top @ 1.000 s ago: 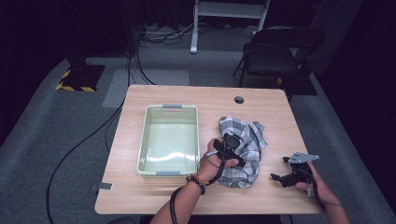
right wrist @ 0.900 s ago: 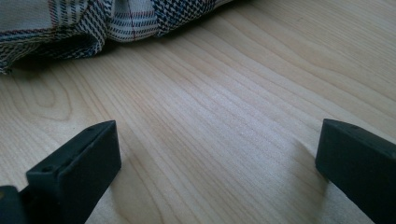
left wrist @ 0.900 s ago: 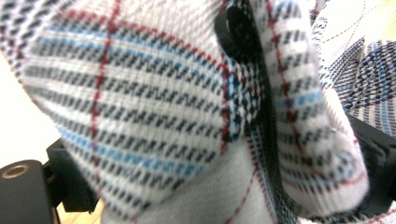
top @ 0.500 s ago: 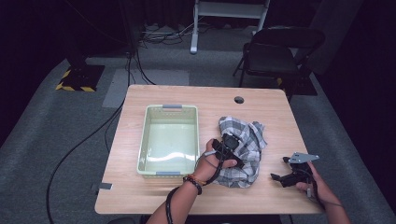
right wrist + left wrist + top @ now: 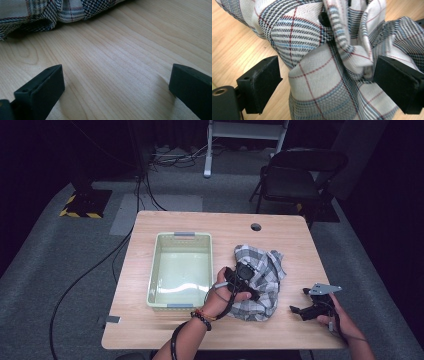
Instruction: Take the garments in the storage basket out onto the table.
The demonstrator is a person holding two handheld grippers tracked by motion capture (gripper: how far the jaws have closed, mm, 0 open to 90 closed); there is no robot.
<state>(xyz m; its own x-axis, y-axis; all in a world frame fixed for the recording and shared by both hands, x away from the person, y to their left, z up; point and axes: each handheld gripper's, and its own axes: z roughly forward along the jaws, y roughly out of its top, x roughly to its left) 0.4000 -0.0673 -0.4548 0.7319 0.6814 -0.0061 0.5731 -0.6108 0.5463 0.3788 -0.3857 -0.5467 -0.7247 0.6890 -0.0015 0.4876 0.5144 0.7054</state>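
Observation:
A crumpled plaid cloth (image 5: 267, 267) lies on the wooden table (image 5: 165, 332), right of a pale green basket (image 5: 154, 279). My left gripper (image 5: 248, 282) sits on the cloth's near-left part. In the left gripper view its jaws stand wide, and a bunched fold of the cloth (image 5: 324, 80) rises between them. The left gripper (image 5: 327, 72) is open, its pads not pressing on the fabric. My right gripper (image 5: 298, 300) rests low near the table's front right corner. In the right gripper view it (image 5: 116, 82) is open over bare wood, with the cloth's edge (image 5: 37, 12) just ahead.
The basket looks to hold nothing. A round cable hole (image 5: 256, 227) sits near the table's far edge. Behind the table stand a dark folding chair (image 5: 295, 175) and a white frame (image 5: 245, 130). Cables (image 5: 100, 265) trail over the grey floor at left.
My left hand has lifted a little over the cloth and its forearm has shifted. The right hand has stayed where it was.

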